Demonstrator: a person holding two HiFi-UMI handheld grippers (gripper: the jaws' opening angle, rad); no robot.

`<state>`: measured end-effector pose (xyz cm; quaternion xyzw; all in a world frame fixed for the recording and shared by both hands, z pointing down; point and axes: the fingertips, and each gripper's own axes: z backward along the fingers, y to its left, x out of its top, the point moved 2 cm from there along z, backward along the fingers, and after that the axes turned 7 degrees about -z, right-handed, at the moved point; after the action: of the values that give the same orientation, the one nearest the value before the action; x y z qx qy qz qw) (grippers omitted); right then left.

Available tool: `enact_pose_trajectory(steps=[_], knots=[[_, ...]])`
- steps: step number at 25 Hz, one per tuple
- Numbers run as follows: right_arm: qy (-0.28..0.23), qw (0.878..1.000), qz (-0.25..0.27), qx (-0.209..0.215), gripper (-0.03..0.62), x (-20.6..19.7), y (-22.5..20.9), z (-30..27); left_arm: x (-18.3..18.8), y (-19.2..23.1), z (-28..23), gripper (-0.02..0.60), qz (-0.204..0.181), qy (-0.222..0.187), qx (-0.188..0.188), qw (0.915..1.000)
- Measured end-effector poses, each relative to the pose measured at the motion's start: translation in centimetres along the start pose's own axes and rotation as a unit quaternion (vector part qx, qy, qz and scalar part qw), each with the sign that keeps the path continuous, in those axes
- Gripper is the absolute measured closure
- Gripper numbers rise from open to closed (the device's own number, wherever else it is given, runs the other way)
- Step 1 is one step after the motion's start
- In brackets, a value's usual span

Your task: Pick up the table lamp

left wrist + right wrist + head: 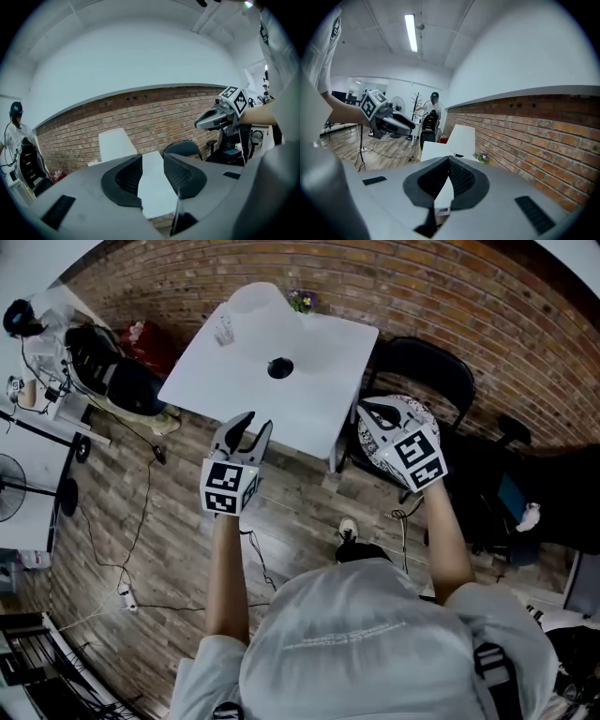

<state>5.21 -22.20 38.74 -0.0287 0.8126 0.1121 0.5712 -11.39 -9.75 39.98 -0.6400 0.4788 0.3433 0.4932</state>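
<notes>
Table lamp: the table lamp point(258, 313) stands upright at the far left corner of the tabletop point(314, 418). Its plain white shade point(115, 144) is the part that shows best. Nothing of mine touches it.
Tabletop: white and square, set against a red brick wall point(450, 306).
Left gripper: I hold my left gripper point(255, 425) at the near edge of the tabletop, toward the near left corner and well apart from the lamp. Its jaws stand apart and released, with only bare tabletop showing between them in the left gripper view point(152, 164).
Right gripper: I hold my right gripper point(375, 412) just off the near right corner. In the right gripper view point(449, 161) its jaws are drawn together at the tips and grasp nothing.
Black round thing: a small dark disc point(279, 367) lies near the middle of the tabletop, just beside the shade on its near side. I cannot tell what it is.
Flower pot: a small pot of flowers point(302, 301) sits at the far edge, to the right of the lamp.
Chair: a black chair point(433, 367) stands beside the right edge.
Background: a person point(434, 101) stands well beyond the left edge.
</notes>
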Motion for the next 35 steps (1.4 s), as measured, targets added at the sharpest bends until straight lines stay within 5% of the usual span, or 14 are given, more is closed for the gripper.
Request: enact_pose_trajectory(steps=[8,13,25,35], knots=[[0.007,1.0,-0.012,0.016,0.594,-0.5,-4.0,-5.1,-2.1,3.8,-6.3,0.437,0.047,0.017,0.008,0.9987],[0.03,0.999,-0.026,0.005,0.594,-0.9,-5.2,-8.4,-5.6,6.4,-10.1,0.391,0.075,0.05,-0.031,0.9955],[0.069,0.99,-0.072,-0.102,0.594,-1.3,-6.4,-17.0,-13.2,13.7,-18.3,0.379,0.05,0.04,-0.141,0.9879],[0.098,0.974,-0.104,-0.174,0.594,-2.7,-7.4,-21.5,-19.0,15.3,-24.6,0.365,0.041,0.056,-0.209,0.9755]])
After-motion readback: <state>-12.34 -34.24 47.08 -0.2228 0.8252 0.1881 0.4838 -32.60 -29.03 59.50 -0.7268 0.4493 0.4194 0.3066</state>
